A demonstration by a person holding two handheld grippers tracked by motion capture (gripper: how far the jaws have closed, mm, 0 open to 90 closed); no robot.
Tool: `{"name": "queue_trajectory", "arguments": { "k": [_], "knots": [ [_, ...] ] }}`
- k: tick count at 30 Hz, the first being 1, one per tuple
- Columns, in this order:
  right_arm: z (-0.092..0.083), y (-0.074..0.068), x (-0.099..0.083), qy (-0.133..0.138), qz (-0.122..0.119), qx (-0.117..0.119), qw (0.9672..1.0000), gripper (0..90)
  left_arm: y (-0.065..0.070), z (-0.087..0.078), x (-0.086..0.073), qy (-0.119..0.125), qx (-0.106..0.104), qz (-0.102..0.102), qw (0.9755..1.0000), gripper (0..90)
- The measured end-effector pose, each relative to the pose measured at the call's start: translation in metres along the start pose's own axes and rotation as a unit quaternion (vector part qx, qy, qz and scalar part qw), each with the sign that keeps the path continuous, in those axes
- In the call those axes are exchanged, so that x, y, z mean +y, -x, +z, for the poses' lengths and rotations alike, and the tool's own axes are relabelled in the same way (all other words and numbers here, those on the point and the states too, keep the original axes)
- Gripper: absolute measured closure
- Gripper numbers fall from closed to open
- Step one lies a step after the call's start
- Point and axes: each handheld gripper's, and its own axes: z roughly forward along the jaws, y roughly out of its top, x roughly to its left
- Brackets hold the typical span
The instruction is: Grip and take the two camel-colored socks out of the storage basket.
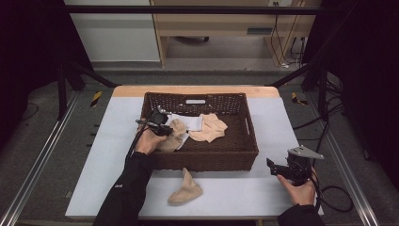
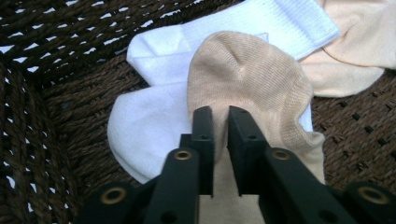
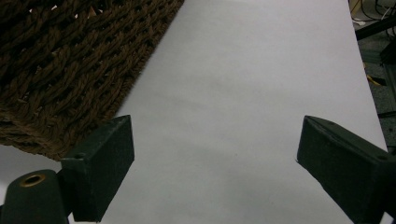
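Left jaws: your left gripper (image 2: pixel 220 122) is clenched on the beige sock (image 2: pixel 252 84), a fold of fabric pinched in the narrow gap.
Sock location: inside the wicker basket (image 1: pixel 207 157), near its left wall, lying on a white sock (image 2: pixel 149 121).
Right gripper (image 1: pixel 282 168): released, jaws wide apart, nothing between them, parked over the bare table (image 3: pixel 243 93) right of the basket.
Done: one beige sock already out (image 1: pixel 185 190), lying on the table in front of the basket.
Left: by my read, lift out the gripped one, then the other beige sock (image 1: pixel 209 127) and the white one.
View gap: left gripper view confirms the pinch; high view gives the sock count and your right hand's position.
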Motion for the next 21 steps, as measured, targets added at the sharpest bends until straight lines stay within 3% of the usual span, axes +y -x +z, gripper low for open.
{"name": "queue_trajectory", "arguments": {
  "k": [5,8,10,11,12,13,14,16,17,18,19,20,21],
  "knots": [
    [0.0,0.001,0.0,0.0,0.0,-0.001,1.0,11.4,0.0,-0.003,0.0,0.008,-0.01,-0.008,0.9999,85.3],
    [0.0,0.0,0.0,-0.001,0.002,-0.001,1.0,11.4,0.001,-0.008,0.001,0.027,-0.012,-0.003,0.9996,86.1],
    [-0.001,0.001,0.0,-0.001,0.002,-0.002,1.0,11.4,0.002,-0.014,0.002,0.058,-0.016,-0.003,0.9982,86.3],
    [-0.001,0.001,0.0,-0.001,0.002,-0.002,1.0,11.4,0.002,-0.014,0.002,0.058,-0.016,-0.003,0.9982,86.4],
    [-0.001,0.001,0.0,-0.001,0.001,-0.002,1.0,11.4,0.001,-0.019,0.002,0.086,-0.021,-0.005,0.9961,86.4],
    [-0.001,0.001,0.0,-0.001,0.001,-0.002,1.0,11.4,0.001,-0.019,0.002,0.086,-0.021,-0.005,0.9961,86.5],
    [0.0,0.002,0.0,-0.001,-0.001,-0.004,1.0,11.4,0.0,-0.023,0.002,0.109,-0.026,-0.01,0.9937,86.5],
    [0.0,0.002,0.0,-0.001,0.0,-0.005,1.0,11.4,0.0,-0.026,0.003,0.121,-0.03,-0.011,0.9922,86.6],
    [0.0,0.002,0.0,-0.001,0.0,-0.005,1.0,11.4,0.0,-0.028,0.002,0.133,-0.038,-0.015,0.9902,86.6],
    [0.0,0.002,0.0,-0.001,0.0,-0.005,1.0,11.4,-0.001,-0.034,0.002,0.157,-0.047,-0.023,0.9863,86.7],
    [0.0,0.002,0.0,-0.001,0.0,-0.005,1.0,11.4,-0.001,-0.034,0.002,0.157,-0.047,-0.023,0.9863,86.7],
    [0.0,0.002,0.0,-0.002,-0.001,-0.004,1.0,11.4,-0.001,-0.04,0.003,0.178,-0.048,-0.032,0.9824,86.7],
    [0.0,0.002,0.0,-0.002,-0.001,-0.004,1.0,11.4,-0.001,-0.04,0.003,0.178,-0.048,-0.032,0.9824,86.8]
  ]
}}
